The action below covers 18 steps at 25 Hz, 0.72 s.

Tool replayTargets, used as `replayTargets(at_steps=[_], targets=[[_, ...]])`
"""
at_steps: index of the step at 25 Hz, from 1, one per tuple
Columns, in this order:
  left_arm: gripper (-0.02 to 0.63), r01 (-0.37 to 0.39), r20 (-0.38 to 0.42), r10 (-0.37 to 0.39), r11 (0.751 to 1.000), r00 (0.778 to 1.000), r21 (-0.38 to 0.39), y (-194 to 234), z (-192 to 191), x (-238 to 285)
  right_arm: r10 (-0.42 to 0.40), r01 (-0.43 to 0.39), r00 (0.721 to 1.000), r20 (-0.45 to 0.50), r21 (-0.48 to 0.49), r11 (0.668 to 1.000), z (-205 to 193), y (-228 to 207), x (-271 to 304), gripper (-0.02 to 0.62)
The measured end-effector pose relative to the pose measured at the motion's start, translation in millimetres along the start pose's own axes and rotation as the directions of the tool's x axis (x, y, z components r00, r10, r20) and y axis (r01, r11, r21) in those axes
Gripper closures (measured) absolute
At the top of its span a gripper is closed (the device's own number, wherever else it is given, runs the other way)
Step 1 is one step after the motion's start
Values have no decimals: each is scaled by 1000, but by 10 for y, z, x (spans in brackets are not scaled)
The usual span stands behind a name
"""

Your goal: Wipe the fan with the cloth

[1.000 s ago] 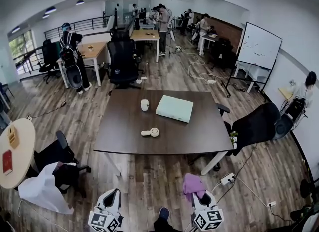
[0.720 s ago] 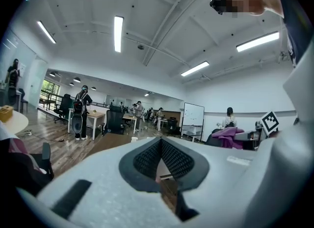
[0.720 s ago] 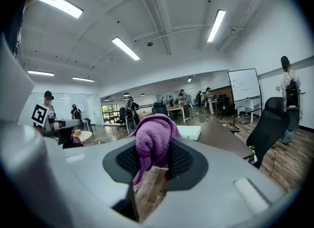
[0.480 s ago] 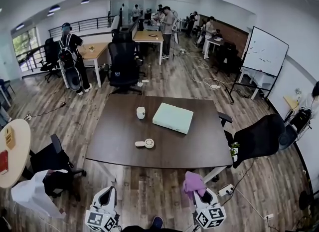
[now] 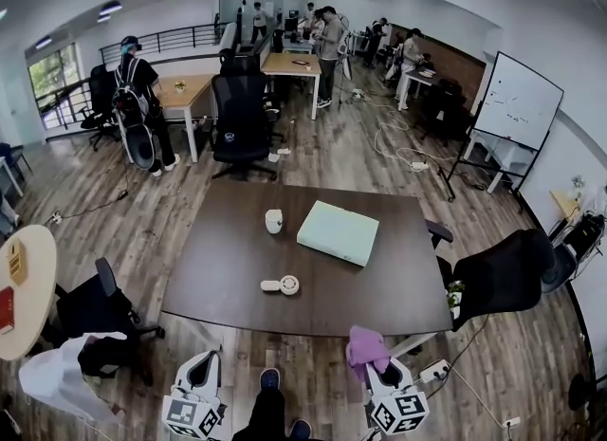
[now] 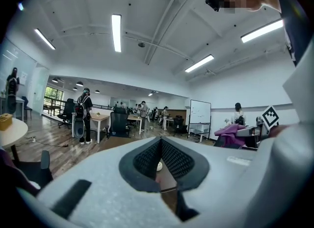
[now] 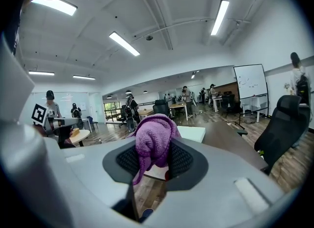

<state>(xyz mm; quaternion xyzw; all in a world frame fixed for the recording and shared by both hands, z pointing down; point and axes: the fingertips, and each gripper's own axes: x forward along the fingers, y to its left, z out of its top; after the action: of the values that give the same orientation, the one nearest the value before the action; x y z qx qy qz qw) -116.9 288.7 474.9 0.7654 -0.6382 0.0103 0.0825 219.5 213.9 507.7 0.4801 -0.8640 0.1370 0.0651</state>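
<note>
Head view, fan: the small white fan (image 5: 283, 285) is lying on the table (image 5: 228, 259) at 12 o'clock from the person. It is well apart from the left gripper (image 5: 214, 363) and the right gripper (image 5: 377, 371), so I judge wiping not yet begun.
Head view, cloth: the purple cloth (image 5: 365, 346) is riding bunched at the right gripper's tip, ready for wiping.
Left gripper view: the jaws are pressing together on nothing, likely free to steady the fan.
Right gripper view: the jaws are pinching the cloth, which is draping over them.
Hard to tell: the fan is showing too small for any detail.
</note>
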Motion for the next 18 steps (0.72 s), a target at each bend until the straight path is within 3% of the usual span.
replayTargets(at_steps=[11, 18], targets=[[611, 109, -10, -108, 994, 994, 23, 631, 65, 1469, -60, 60, 998, -8, 7, 998, 242, -225, 1255, 472], [611, 184, -17, -183, 982, 983, 45, 986, 320, 2091, -104, 103, 994, 18, 25, 994, 535, -226, 1937, 471]])
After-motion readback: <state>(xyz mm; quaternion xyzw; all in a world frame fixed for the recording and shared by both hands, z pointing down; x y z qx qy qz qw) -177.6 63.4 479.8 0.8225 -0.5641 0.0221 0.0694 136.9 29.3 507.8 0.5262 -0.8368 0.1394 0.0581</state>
